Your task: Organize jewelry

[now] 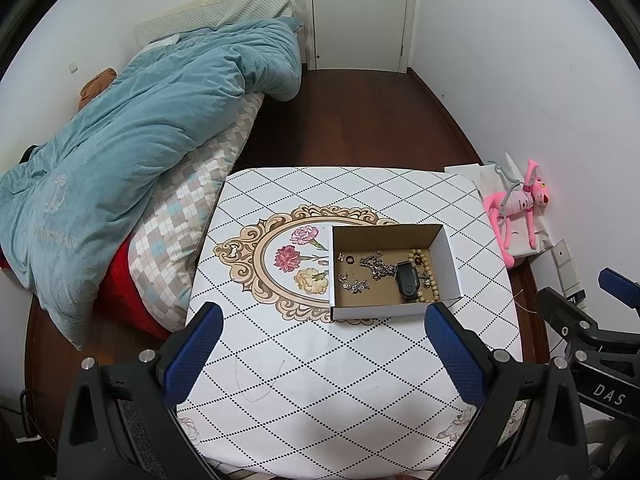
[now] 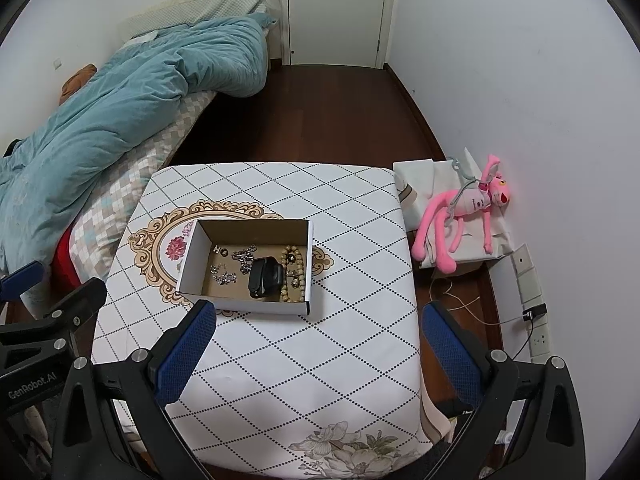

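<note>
An open cardboard box point(image 1: 450, 258) point(image 2: 188, 256) stands on the small table point(image 1: 304, 364) point(image 2: 320, 360). Inside lie a black smart watch point(image 1: 407, 281) point(image 2: 262, 274), a silver chain point(image 1: 376, 265) point(image 2: 242, 257), a wooden bead bracelet point(image 1: 429, 276) point(image 2: 294, 276), small silver pieces point(image 1: 354, 283) point(image 2: 224, 275) and small rings point(image 1: 346, 258) point(image 2: 220, 251). My left gripper point(image 1: 324, 354) is open and empty, held above the table in front of the box. My right gripper point(image 2: 318, 352) is open and empty, in front of the box and to its right.
A bed with a teal duvet point(image 1: 132, 140) point(image 2: 120, 108) lies to the left of the table. A pink plush toy point(image 1: 516, 204) point(image 2: 468, 212) lies on white bags by the right wall. A closed door point(image 1: 360, 12) is at the far end. Cables point(image 2: 480, 308) lie on the floor at right.
</note>
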